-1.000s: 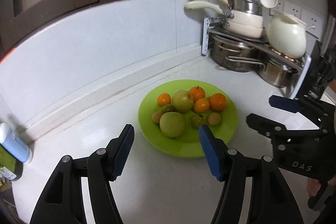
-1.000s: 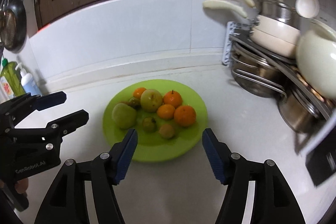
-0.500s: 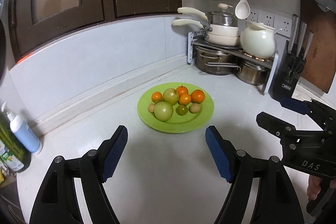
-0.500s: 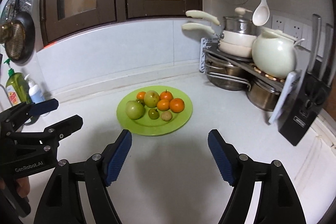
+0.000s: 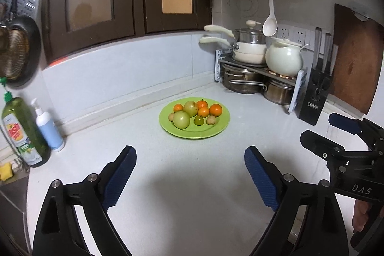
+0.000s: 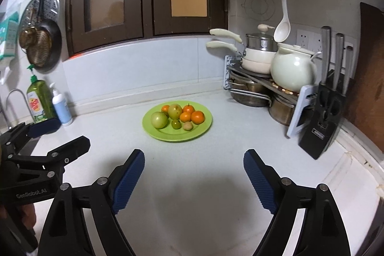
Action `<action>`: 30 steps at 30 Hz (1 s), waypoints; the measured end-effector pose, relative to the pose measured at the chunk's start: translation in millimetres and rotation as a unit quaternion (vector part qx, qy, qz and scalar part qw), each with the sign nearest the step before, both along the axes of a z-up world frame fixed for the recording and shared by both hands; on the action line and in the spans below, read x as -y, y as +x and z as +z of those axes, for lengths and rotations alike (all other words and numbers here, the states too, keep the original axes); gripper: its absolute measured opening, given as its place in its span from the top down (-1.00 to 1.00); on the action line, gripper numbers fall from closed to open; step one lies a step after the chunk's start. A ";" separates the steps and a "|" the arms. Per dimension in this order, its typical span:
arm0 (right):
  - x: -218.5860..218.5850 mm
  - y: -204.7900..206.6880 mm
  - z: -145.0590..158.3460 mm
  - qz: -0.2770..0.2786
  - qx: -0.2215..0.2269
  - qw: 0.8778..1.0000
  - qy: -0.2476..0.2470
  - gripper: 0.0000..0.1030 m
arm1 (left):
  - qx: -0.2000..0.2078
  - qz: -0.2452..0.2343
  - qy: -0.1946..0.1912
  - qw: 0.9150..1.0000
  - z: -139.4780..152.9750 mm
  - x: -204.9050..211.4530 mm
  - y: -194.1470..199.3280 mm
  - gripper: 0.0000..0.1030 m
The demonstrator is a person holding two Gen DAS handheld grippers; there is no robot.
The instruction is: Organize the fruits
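Note:
A lime green plate (image 5: 217, 130) (image 6: 204, 126) sits on the white counter near the back wall. On it lie several oranges (image 5: 215, 110) (image 6: 197, 117), two large green fruits (image 5: 181, 120) (image 6: 159, 120), a small green one (image 5: 199, 121) and small tan ones (image 6: 188, 126). My left gripper (image 5: 190, 160) is well short of the plate, its jaws opening with nothing between them. My right gripper (image 6: 194, 161) hangs likewise before the plate, jaws opening and empty. Each gripper shows at the other view's edge.
A rack of pots and a white kettle (image 5: 284, 60) fills the back right corner, beside a black knife block (image 5: 315, 101) and a wooden board (image 5: 355, 59). Soap bottles (image 5: 22, 133) stand at the left by the sink. Bare counter lies between grippers and plate.
Both grippers have pulled back and upward from the plate, which now looks smaller and farther. Their jaws have spread wider. The fruits have not moved.

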State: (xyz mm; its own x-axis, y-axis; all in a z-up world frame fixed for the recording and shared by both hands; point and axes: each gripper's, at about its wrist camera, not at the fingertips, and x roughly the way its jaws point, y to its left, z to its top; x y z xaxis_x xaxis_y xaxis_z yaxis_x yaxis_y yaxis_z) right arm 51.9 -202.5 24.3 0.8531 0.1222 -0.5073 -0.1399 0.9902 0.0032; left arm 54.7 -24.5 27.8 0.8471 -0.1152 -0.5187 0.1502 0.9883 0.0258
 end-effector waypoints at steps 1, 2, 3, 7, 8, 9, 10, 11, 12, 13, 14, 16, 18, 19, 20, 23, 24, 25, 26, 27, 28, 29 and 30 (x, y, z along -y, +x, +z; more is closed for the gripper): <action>2.2 -5.8 1.3 0.001 0.002 1.000 0.000 -0.67 | 0.003 0.003 0.001 1.000 1.5 2.5 -9.8 -0.83; 4.2 -11.3 2.1 0.002 0.003 1.000 0.001 -0.68 | 0.005 0.005 0.001 1.000 2.6 4.1 -17.0 -0.85; 6.3 -18.1 3.0 0.004 0.004 1.000 0.000 -0.68 | 0.009 0.008 0.001 1.000 4.0 6.3 -26.9 -0.91; 13.2 -43.1 4.4 0.007 0.008 1.000 0.003 -0.71 | 0.015 0.014 0.003 1.000 6.3 12.5 -53.0 -0.96; 14.8 -49.9 4.6 0.009 0.009 1.000 0.004 -0.72 | 0.016 0.016 0.003 1.000 6.8 14.1 -57.8 -1.00; 15.8 -54.3 4.7 0.009 0.010 1.000 0.004 -0.72 | 0.017 0.018 0.003 1.000 6.8 15.6 -63.3 -1.00; 16.8 -59.9 5.0 0.009 0.011 1.000 0.003 -0.73 | 0.017 0.021 0.003 1.000 6.7 17.4 -68.5 -1.00; 18.4 -65.5 5.1 0.009 0.011 1.000 0.004 -0.73 | 0.017 0.022 0.004 1.000 6.7 18.7 -72.3 -1.00; 19.8 -70.0 5.1 0.011 0.010 1.000 0.004 -0.73 | 0.017 0.022 0.005 1.000 6.5 20.7 -78.2 -1.00; 21.3 -74.9 5.2 0.011 0.011 1.000 0.004 -0.73 | 0.017 0.022 0.005 1.000 6.3 21.5 -82.3 -1.00; 22.4 -78.6 5.6 0.011 0.012 1.000 0.003 -0.73 | 0.018 0.022 0.006 1.000 6.2 22.3 -86.1 -1.00; 24.0 -86.1 5.6 0.012 0.012 1.000 0.001 -0.73 | 0.020 0.022 0.007 1.000 6.3 24.7 -94.5 -1.00; 26.1 -92.8 5.4 0.015 0.011 1.000 0.004 -0.73 | 0.022 0.024 0.008 0.999 7.1 25.9 -101.2 -1.00; 26.7 -94.8 5.1 0.016 0.011 1.000 0.004 -0.73 | 0.022 0.023 0.008 0.999 7.3 26.5 -103.9 -1.00; 27.2 -96.9 4.9 0.016 0.011 1.000 0.005 -0.73 | 0.023 0.023 0.007 0.999 7.9 27.0 -105.2 -1.00; 27.9 -103.9 5.3 0.021 0.012 1.000 0.006 -0.73 | 0.025 0.027 0.005 0.999 9.0 27.4 -111.5 -1.00; 27.8 -105.3 5.6 0.022 0.013 1.000 0.006 -0.73 | 0.025 0.028 0.004 0.999 9.6 27.5 -113.6 -1.00; 27.3 -107.5 5.8 0.021 0.015 1.000 0.005 -0.73 | 0.025 0.028 0.003 0.999 10.0 27.7 -114.8 -1.00; 27.2 -109.3 6.1 0.021 0.016 1.000 0.004 -0.73 | 0.026 0.029 0.003 0.999 10.5 27.8 -116.2 -1.00; 27.2 -110.4 6.3 0.022 0.016 1.000 0.004 -0.73 | 0.026 0.029 0.002 0.999 11.0 27.9 -117.4 -1.00; 27.7 -111.8 6.6 0.023 0.017 1.000 0.004 -0.73 | 0.028 0.029 0.003 0.999 11.5 28.6 -119.2 -1.00; 28.0 -113.1 6.9 0.023 0.018 1.000 0.005 -0.73 | 0.028 0.028 0.004 0.999 11.9 28.9 -120.0 -1.00; 28.3 -114.6 7.1 0.025 0.018 1.000 0.005 -0.73 | 0.029 0.028 0.004 0.999 12.2 29.7 -120.9 -1.00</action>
